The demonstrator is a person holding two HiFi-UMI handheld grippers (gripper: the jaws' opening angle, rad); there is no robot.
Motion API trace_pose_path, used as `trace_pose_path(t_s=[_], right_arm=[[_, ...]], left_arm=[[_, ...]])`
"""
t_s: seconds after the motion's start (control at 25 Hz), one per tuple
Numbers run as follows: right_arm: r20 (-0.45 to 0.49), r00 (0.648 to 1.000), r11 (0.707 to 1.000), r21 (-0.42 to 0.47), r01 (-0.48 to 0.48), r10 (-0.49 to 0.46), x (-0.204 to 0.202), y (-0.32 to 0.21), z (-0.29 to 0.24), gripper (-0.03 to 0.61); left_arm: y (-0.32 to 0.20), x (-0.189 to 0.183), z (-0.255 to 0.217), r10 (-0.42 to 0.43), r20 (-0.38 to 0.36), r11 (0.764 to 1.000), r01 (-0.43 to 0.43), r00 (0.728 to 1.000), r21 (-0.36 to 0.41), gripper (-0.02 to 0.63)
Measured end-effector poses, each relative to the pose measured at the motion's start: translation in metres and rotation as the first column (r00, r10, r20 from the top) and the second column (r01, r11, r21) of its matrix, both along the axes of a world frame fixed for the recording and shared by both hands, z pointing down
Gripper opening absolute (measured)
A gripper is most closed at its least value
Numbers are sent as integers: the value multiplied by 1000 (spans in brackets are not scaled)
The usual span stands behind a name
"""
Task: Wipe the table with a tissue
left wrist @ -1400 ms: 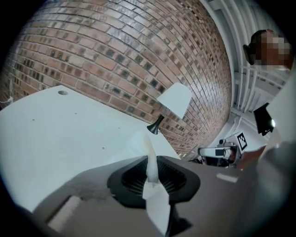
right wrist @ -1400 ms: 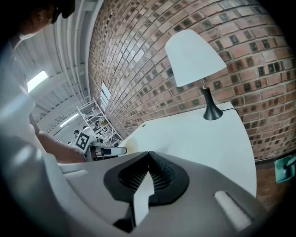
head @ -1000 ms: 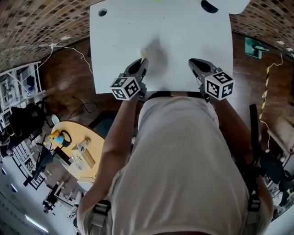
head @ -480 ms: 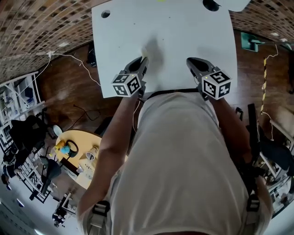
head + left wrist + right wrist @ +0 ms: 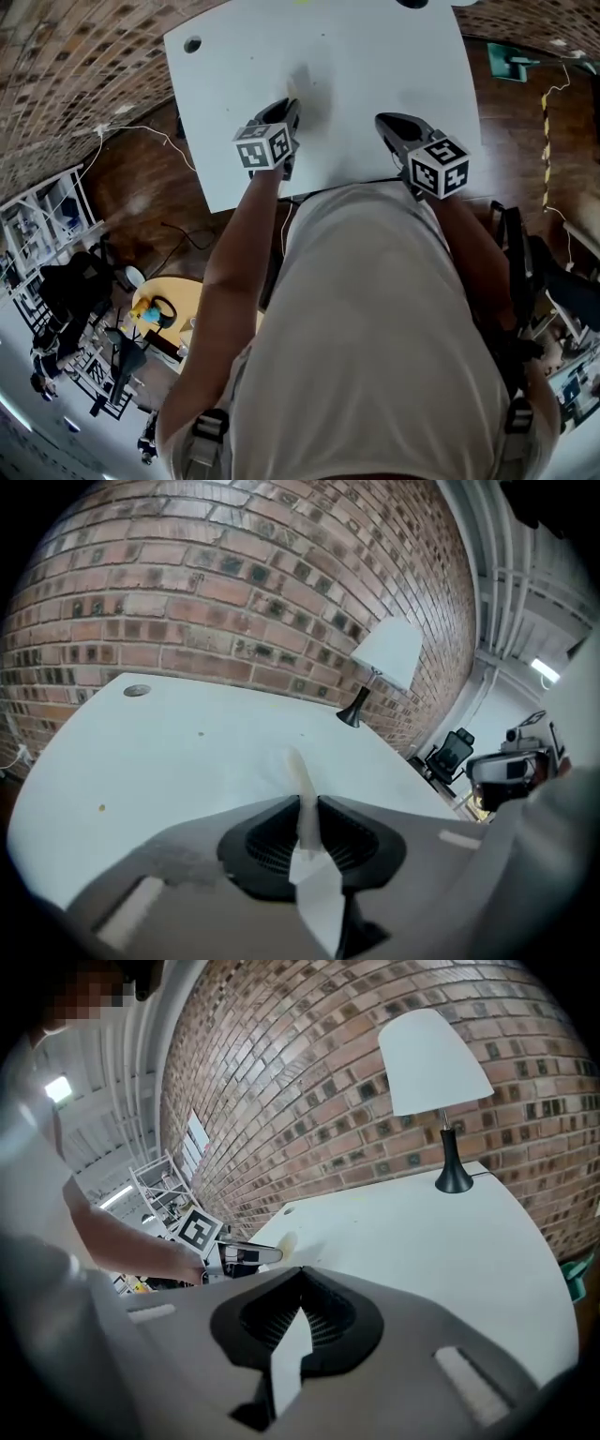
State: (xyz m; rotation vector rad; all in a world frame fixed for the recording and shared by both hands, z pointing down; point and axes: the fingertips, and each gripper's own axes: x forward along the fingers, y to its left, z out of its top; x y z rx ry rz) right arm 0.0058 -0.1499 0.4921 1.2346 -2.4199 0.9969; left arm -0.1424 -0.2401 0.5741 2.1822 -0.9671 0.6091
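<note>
White tissue (image 5: 300, 778) is pinched upright between the left gripper's (image 5: 289, 108) jaws, its free end reaching out over the pale counter (image 5: 375, 56) near the front edge. The right gripper (image 5: 384, 122) hovers beside it, jaws together and empty.

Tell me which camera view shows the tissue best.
The left gripper view. There the tissue is close up, pinched between the shut jaws of the left gripper. The head view shows it only as a pale blur ahead of that gripper. The right gripper view shows a small pale scrap at its tip.
</note>
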Motion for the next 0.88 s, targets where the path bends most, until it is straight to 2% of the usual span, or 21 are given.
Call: trace_pose_path(t_s=[0.28,0.4,0.48,0.56,0.68,0.88], right_arm=[[46,999,999,-25,-20,21,20,-7,4,6],[65,997,999,-31,-30,32,29,-9,6,6],[76,996,999,-37,-39,42,36,-9,8,6],[87,995,998,-43,-50,53,43,-10,10,6],[98,993,997,-52,-65,70,51,-11,13,6],[115,989,994,-61,-85,92,62,-13,15,6]], left_arm=[[-17,14,16,21,79,999,-19,997,-29,64],[-17,24,22,99,145,994,-93,984,-49,64],[-18,28,23,162,210,986,-153,964,-61,64],[-20,27,25,231,297,973,-217,926,-80,64],[-18,25,33,357,411,934,-328,839,-141,64],[-16,34,41,516,502,855,-450,694,-257,63]])
